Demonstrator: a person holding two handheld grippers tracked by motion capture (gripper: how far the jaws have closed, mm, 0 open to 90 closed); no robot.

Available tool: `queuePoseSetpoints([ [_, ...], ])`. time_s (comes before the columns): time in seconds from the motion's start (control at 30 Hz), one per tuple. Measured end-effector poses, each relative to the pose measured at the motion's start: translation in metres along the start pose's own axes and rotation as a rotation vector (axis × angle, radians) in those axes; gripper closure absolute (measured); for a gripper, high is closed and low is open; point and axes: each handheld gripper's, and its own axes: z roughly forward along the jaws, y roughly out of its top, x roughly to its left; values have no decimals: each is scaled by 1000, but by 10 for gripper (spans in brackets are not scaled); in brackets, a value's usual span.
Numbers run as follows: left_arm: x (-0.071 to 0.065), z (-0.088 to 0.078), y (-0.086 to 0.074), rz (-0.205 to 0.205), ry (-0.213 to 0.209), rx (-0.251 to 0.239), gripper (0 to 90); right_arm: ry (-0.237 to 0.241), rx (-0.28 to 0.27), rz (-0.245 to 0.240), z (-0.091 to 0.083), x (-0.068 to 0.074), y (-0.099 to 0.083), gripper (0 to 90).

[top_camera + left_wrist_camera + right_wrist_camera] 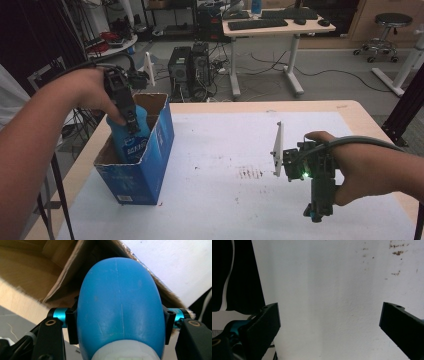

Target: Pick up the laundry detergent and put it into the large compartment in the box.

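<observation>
Left claw (131, 121) clamped on blue bottle (129, 135), upright inside open blue carton (150, 165) at table's (360, 115) left edge. Right claw (316, 214) spread wide, empty, over white sheet (225, 150), well apart from carton.

Beyond my bench (350, 112) lies a grey floor (330, 75) strewn with cables. Two computer towers (189, 70) stand there beside a light desk (280, 27) carrying keyboards (257, 23), a stool (385, 30) farther right, perhaps cluttered shelving behind.
</observation>
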Motion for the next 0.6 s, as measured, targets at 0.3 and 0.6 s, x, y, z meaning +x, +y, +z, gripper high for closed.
queuePoseSetpoints([
  [0.3,0,30,-1,92,10,19,380,0,1,6,1,-2,-2,24],
  [0.6,-2,44,-3,128,11,23,379,3,-2,-7,3,-1,1,24],
])
